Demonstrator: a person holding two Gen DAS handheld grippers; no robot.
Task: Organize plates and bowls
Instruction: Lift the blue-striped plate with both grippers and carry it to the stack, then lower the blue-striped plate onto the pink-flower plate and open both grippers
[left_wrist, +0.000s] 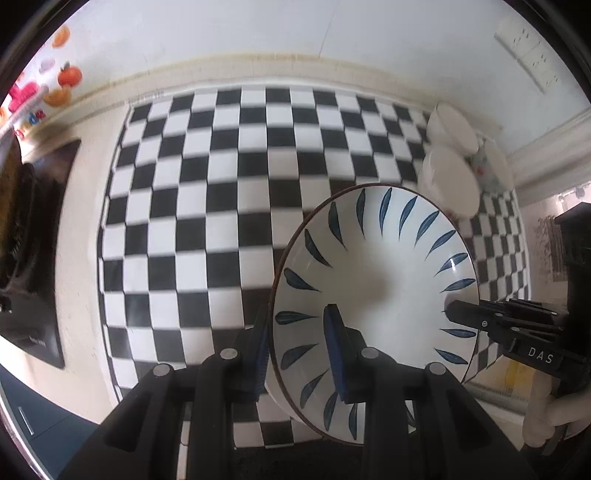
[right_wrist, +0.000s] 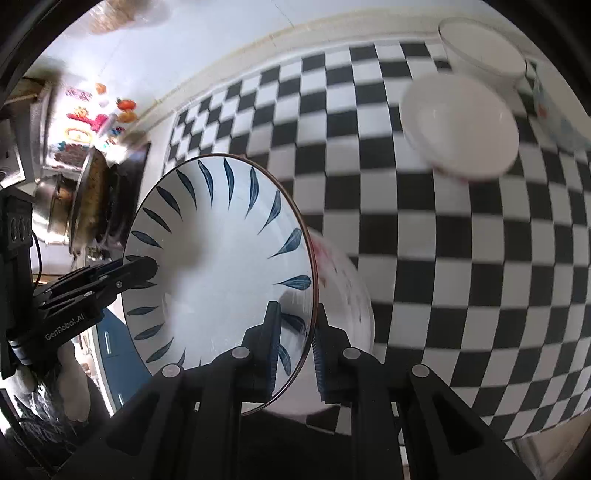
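A white bowl with blue leaf marks (left_wrist: 384, 280) is held up over the checkered mat (left_wrist: 221, 206) by both grippers. My left gripper (left_wrist: 299, 350) is shut on its near rim, one finger inside and one outside. My right gripper (right_wrist: 295, 347) is shut on the opposite rim of the same bowl (right_wrist: 221, 266); it shows in the left wrist view (left_wrist: 480, 317) at the bowl's right edge. The left gripper shows in the right wrist view (right_wrist: 122, 273) at the bowl's left edge. A second bowl with red marks (right_wrist: 343, 295) sits right under the held one.
Two white bowls (left_wrist: 450, 147) and a patterned dish (left_wrist: 491, 166) stand at the mat's far right corner; they show in the right wrist view (right_wrist: 461, 122). A black stove with a pan (left_wrist: 26, 229) is at the left. The wall runs behind the mat.
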